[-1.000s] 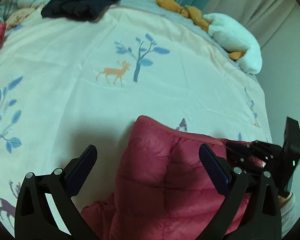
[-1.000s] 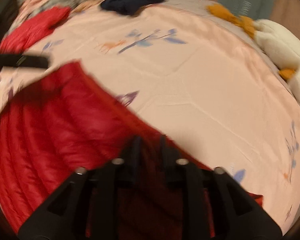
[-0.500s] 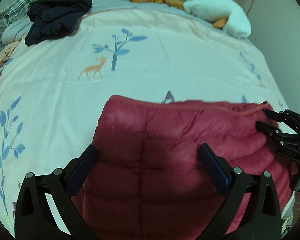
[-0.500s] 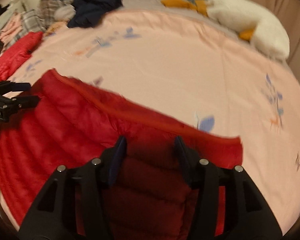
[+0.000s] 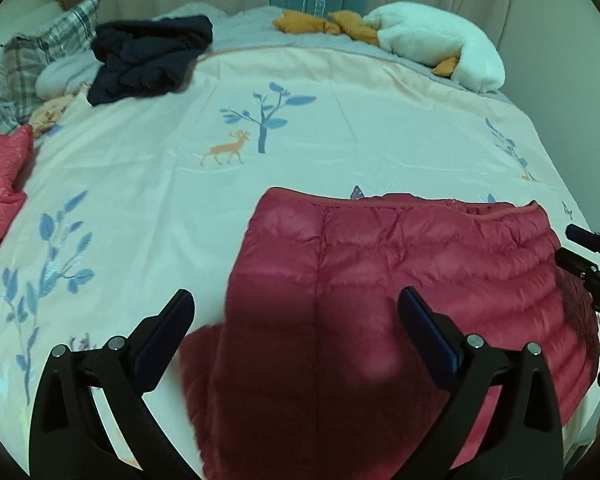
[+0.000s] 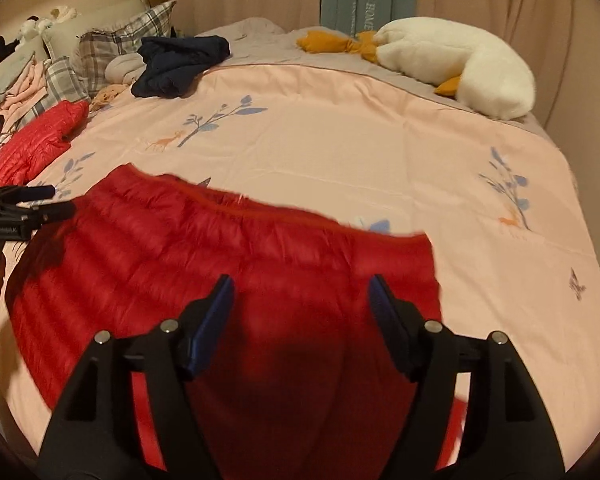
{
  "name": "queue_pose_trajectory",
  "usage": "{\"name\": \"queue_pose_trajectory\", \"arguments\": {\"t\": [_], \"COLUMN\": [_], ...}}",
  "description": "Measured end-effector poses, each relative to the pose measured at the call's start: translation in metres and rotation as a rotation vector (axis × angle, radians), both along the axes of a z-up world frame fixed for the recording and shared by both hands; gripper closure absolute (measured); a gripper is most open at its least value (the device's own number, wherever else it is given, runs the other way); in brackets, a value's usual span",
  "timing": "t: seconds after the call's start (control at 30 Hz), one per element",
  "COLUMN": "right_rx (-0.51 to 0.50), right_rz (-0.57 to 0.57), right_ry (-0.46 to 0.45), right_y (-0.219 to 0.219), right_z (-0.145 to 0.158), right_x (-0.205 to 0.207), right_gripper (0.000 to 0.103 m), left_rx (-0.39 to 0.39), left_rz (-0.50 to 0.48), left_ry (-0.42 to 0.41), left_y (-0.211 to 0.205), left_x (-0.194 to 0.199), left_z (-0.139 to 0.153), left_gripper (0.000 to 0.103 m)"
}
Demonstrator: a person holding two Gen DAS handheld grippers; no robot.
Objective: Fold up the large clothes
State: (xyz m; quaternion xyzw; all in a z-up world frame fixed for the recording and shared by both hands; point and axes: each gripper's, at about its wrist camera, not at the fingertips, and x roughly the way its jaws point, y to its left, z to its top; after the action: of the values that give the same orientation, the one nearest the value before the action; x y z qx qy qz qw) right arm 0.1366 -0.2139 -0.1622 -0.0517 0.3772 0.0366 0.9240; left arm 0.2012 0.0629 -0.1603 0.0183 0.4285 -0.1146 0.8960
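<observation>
A red quilted puffer jacket (image 5: 400,280) lies folded and flat on the pale printed bedspread (image 5: 300,100), near the bed's front edge. My left gripper (image 5: 296,308) hovers over the jacket's left part, open wide and holding nothing. In the right wrist view the same jacket (image 6: 180,260) spreads below my right gripper (image 6: 300,284). Its jaws are opening, and the cloth lies under them without being pinched. Each gripper shows at the other view's edge: the right gripper (image 5: 588,256) off the jacket's right end, the left gripper (image 6: 32,204) off its left end.
A second red garment (image 6: 40,136) lies at the bed's left side. A dark navy clothes heap (image 5: 148,56) and plaid pillows (image 5: 32,64) sit at the back left. A white goose plush (image 5: 440,44) rests at the back right, in front of curtains.
My right gripper was shut on the jacket's edge and has since let go and spread its jaws. The jacket now lies flat. Both grippers have drawn back, showing more of the bed.
</observation>
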Motion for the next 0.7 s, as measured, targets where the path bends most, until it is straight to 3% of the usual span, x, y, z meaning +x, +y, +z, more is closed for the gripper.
{"name": "queue_pose_trajectory", "arguments": {"t": [0.23,0.4,0.5,0.57,0.7], "right_rx": [0.078,0.127,0.145,0.142,0.179], "right_rz": [-0.127,-0.200,-0.227,-0.243,-0.249], "right_ry": [-0.089,-0.080,-0.030,0.003,0.021], "right_y": [-0.027,-0.041,-0.045,-0.046,-0.050], "right_z": [0.003,-0.016,-0.033,-0.045,-0.054], "right_x": [-0.074,-0.107,-0.112,-0.111,-0.111], "right_gripper": [0.032,0.032,0.031,0.031,0.031], "left_rx": [0.012,0.027,0.004,0.042,0.008], "left_rz": [0.019,0.037,0.026,0.029,0.032], "left_ry": [-0.111,-0.150,-0.114,-0.075,-0.007], "left_y": [0.014,0.015,0.013,0.007,0.010], "left_x": [-0.055,-0.089,-0.098,-0.096,-0.091], "left_z": [0.009,-0.002,-0.014,-0.027,-0.041], "left_gripper": [0.001,0.001,0.001,0.001,0.001]}}
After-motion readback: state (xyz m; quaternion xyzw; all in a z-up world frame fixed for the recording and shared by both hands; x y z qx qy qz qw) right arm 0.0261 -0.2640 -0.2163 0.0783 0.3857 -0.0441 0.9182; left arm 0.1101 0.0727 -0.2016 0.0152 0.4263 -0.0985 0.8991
